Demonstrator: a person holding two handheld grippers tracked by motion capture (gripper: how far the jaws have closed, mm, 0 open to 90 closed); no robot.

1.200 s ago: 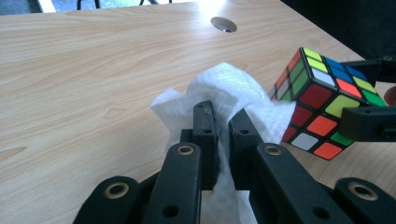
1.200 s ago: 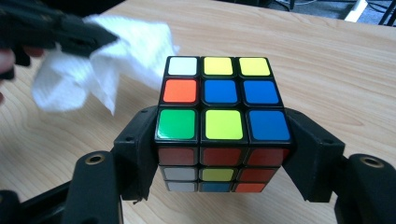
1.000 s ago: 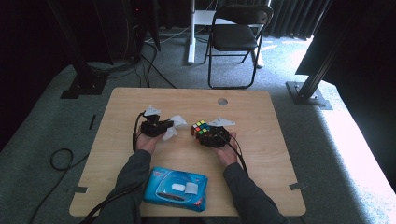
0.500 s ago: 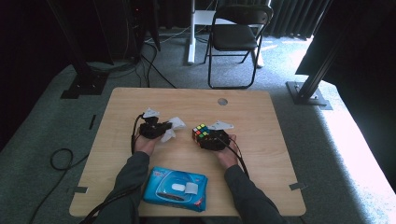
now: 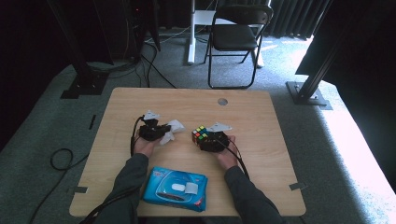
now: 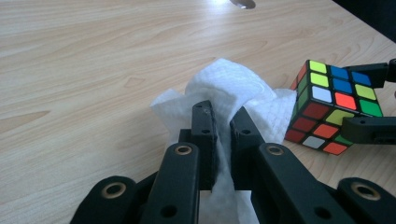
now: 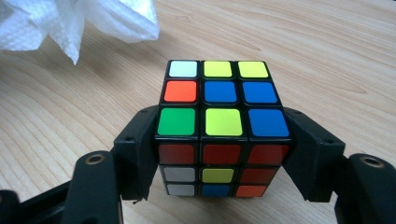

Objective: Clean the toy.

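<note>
While forearms lie level, left gripper (image 6: 223, 122) pinching tissue (image 6: 224, 91), right gripper (image 7: 219, 154) clamping cube (image 7: 219, 119), seemingly tabletop-low.

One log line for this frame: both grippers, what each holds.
left gripper: shut on white wipe | right gripper: shut on puzzle cube | cube: on table, beside wipe

You are not seeing any readable text, label or number; the print on the blue wipes pack (image 5: 175, 188) is showing too blurred.
</note>
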